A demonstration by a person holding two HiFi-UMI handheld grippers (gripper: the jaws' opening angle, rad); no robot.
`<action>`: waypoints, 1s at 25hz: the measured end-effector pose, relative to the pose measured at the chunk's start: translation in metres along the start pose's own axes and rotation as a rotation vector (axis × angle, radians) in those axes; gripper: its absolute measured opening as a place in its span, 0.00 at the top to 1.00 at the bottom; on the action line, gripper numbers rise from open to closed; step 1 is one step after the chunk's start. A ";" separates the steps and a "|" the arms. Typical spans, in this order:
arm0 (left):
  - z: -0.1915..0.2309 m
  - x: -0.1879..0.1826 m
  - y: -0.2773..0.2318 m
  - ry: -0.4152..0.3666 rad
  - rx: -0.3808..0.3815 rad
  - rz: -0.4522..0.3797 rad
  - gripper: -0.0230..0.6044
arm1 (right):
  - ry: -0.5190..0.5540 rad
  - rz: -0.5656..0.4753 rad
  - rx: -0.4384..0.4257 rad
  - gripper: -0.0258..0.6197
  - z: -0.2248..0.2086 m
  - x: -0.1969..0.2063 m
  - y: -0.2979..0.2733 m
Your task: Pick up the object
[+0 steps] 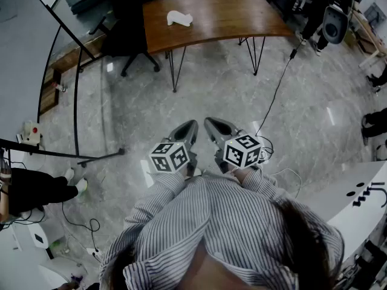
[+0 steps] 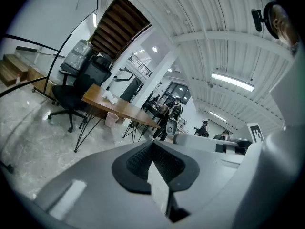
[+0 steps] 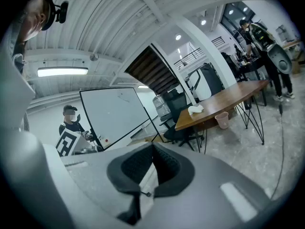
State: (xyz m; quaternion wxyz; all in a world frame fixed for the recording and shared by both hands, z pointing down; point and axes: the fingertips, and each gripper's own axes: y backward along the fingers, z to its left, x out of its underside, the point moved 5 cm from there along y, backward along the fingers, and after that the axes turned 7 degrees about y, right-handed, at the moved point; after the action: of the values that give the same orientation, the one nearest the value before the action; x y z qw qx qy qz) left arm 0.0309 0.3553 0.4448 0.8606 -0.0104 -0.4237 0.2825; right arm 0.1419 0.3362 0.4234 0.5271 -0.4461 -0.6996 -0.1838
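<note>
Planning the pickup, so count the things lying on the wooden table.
1. A white object lies on the wooden table, near the end beside the black office chair. Nothing else shows on the tabletop in any view.

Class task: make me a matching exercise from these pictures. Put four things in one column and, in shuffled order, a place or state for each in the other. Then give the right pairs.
Things
1. white object
2. pink bin
3. black office chair
4. left gripper

Places or states
A. jaws shut, nothing between them
B. on the floor under the wooden table
C. lying on the table top
D. at the table's left end, in the head view

Pairs: 1-C; 2-B; 3-D; 4-A
</note>
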 end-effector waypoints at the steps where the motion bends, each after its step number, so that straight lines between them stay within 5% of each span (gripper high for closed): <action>1: 0.000 -0.002 -0.001 0.001 0.000 -0.006 0.96 | 0.014 0.004 0.000 0.96 0.000 -0.001 -0.001; 15: -0.002 -0.002 -0.009 0.012 0.004 -0.008 0.96 | 0.036 0.041 -0.001 0.96 -0.005 0.001 -0.003; 25: 0.001 -0.013 -0.026 0.037 0.051 -0.022 0.96 | -0.069 -0.007 -0.042 0.96 -0.023 -0.009 -0.017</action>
State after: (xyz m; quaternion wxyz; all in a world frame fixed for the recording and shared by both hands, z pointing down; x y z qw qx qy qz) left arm 0.0364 0.3266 0.4425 0.8713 0.0109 -0.4003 0.2837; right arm 0.1419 0.3066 0.4271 0.4925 -0.4607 -0.7148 -0.1849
